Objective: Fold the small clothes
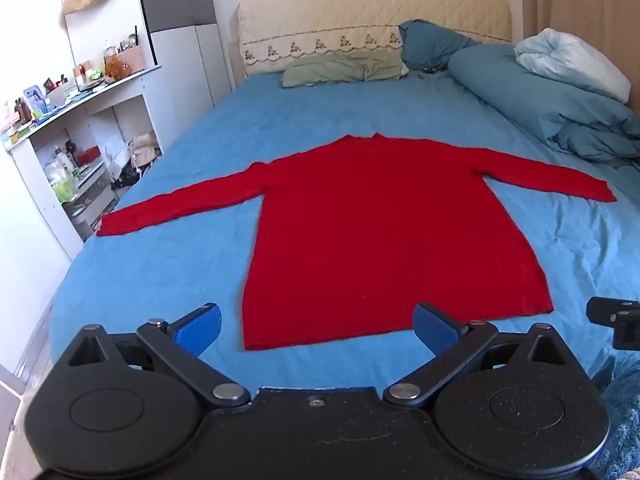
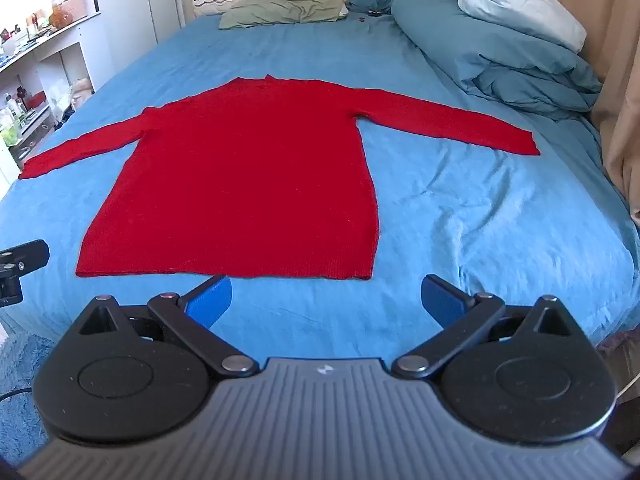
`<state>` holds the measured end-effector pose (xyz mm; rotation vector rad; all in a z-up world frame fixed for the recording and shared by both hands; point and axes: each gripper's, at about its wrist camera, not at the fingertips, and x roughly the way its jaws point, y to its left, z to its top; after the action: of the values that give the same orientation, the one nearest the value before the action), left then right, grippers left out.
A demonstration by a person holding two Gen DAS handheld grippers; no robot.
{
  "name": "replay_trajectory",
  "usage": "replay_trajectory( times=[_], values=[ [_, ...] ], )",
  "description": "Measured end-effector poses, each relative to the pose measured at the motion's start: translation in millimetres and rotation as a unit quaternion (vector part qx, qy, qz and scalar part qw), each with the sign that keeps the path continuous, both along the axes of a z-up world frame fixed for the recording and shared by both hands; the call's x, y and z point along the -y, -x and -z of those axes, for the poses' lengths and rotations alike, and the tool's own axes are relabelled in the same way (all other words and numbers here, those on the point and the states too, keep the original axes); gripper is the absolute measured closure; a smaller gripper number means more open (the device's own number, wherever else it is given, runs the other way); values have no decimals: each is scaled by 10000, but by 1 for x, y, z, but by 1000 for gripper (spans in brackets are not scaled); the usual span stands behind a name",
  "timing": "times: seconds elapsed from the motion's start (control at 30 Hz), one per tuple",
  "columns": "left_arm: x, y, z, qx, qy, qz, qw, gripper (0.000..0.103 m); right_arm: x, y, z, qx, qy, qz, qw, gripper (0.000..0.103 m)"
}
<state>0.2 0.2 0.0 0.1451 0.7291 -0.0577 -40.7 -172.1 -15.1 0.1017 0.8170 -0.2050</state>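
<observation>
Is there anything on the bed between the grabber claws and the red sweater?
Nothing visible. Only bare blue sheet lies between the open left gripper, the open right gripper and the red sweater, which lies flat with its hem nearest them. The pillows and duvet lie beyond it.

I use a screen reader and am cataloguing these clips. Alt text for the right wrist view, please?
A red sweater lies flat on a blue bedsheet, sleeves spread wide, unfolded. The right tool is open near its hem, holding nothing.
</observation>
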Motion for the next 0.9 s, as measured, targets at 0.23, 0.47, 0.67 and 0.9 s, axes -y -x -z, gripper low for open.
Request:
replay_trajectory(
  times=[0.23,0.47,0.67,0.9],
  values=[
    [3,-4,1,4,-21,33,10000,0,2,2,0,20,-5,9,10000,0],
    [4,-2,-4,58,6,43,10000,0,2,1,2,6,-23,15,10000,0],
    [-1,1,-4,85,44,61,9999,0,3,2,0,-16,-32,-6,10000,0],
    [1,3,-4,91,49,89,9999,0,-3,1,3,-28,0,-40,10000,0]
  ],
)
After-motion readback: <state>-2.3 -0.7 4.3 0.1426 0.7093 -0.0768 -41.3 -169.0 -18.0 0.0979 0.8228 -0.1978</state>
